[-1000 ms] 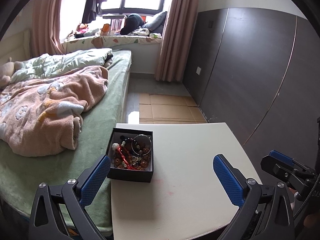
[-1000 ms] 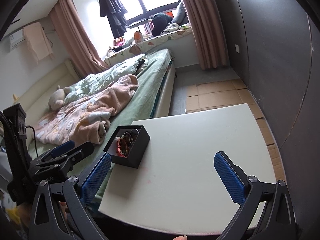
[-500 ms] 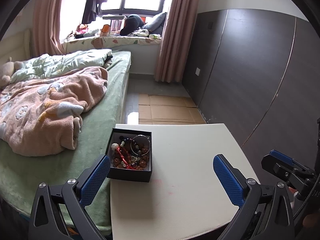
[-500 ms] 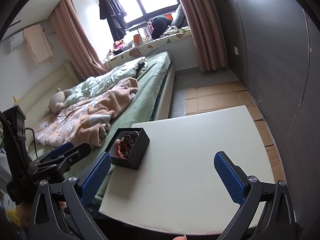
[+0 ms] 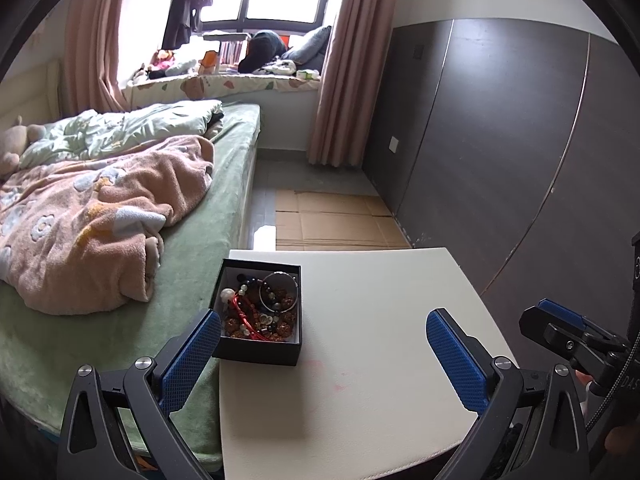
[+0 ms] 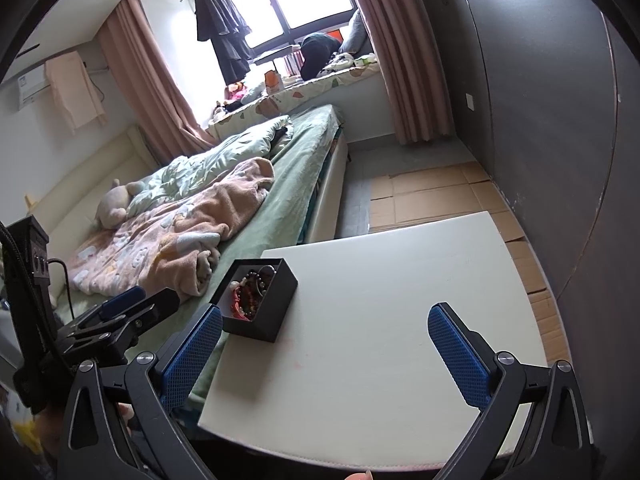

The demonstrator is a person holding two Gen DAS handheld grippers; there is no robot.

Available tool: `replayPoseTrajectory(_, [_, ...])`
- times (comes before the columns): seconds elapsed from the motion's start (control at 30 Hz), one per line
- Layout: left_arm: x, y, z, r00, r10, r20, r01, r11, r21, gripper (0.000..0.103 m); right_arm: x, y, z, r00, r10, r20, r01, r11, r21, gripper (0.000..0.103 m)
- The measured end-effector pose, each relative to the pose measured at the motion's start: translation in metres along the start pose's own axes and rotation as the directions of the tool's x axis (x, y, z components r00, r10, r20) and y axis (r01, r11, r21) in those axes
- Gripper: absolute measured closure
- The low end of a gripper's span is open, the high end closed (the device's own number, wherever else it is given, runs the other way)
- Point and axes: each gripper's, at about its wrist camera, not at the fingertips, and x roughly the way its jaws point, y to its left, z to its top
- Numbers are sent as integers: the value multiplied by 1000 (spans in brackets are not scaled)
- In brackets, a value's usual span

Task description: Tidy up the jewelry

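Note:
A small black box (image 5: 258, 346) (image 6: 276, 308) stands at the left edge of a white table (image 5: 380, 360) (image 6: 380, 320). It holds tangled jewelry (image 5: 260, 308) (image 6: 248, 292): brown bead bracelets, a red cord, a silver bangle and a pale bead. My left gripper (image 5: 324, 356) is open above the table's near side, its left finger close to the box's front corner. Over the near edge my right gripper (image 6: 326, 354) is open too, nothing between its fingers. Each gripper shows at the edge of the other's view.
A bed (image 5: 192, 272) with green sheet and a pink blanket (image 5: 92, 220) runs along the table's left side. Dark wall panels (image 5: 500, 140) stand to the right. Cardboard sheets (image 5: 332, 220) lie on the floor beyond the table.
Both views have shifted slightly; the box sits a touch lower and closer in the left wrist view. Both grippers stay open and the jewelry is untouched.

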Motion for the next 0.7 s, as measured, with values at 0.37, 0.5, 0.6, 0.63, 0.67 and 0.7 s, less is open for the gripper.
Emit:
replayPoseTrajectory(0.37, [-2, 2, 0, 1000, -3, 7, 3, 1000, -4, 1, 0, -1, 1, 1000, -6, 1, 6, 1000, 4, 0])
replayPoseTrajectory(0.5, [-3, 2, 0, 1000, -5, 6, 5, 1000, -4, 0, 1, -1, 1, 1000, -7, 0, 7, 1000, 2, 0])
replayPoseTrajectory(0.6, [-3, 1, 0, 1000, -6, 11, 6, 1000, 2, 0, 0, -1, 1, 1000, -6, -1, 6, 1000, 4, 0])
replayPoseTrajectory(0.63, [-3, 1, 0, 1000, -4, 12, 4, 1000, 3, 0, 0, -1, 1, 1000, -6, 0, 6, 1000, 5, 0])
replayPoseTrajectory(0.67, [-3, 1, 0, 1000, -3, 12, 3, 1000, 4, 1, 0, -1, 1, 1000, -5, 1, 5, 1000, 4, 0])
replayPoseTrajectory(0.7, [-3, 1, 0, 1000, -3, 12, 3, 1000, 4, 0, 0, -2, 1, 1000, -5, 2, 5, 1000, 5, 0])
